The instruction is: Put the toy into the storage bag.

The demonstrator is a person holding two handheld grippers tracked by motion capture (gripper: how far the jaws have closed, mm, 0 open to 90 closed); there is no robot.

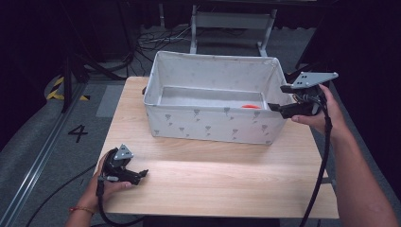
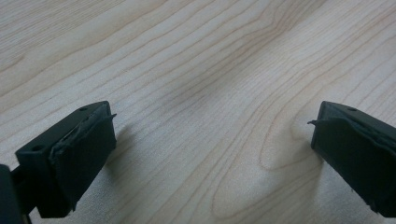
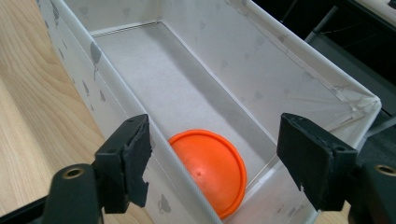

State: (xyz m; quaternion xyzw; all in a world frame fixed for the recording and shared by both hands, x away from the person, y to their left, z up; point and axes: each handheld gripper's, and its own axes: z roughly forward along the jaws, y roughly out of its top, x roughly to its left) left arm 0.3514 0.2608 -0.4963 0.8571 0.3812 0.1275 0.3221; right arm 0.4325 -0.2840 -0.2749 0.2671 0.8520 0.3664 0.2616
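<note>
An orange disc (image 3: 212, 171) lies flat on the floor of my white fabric bin (image 1: 215, 122), tucked into its right-hand end against the near wall. It is round, smooth and slightly domed, with a thin raised rim. My right gripper (image 3: 212, 163) hangs over that end of the bin with its jaws spread wide, nothing between them. My left gripper (image 2: 212, 154) rests low at the table's (image 1: 227, 182) near left corner, jaws equally wide apart and empty, bare wood under them, well apart from the bin.
</note>
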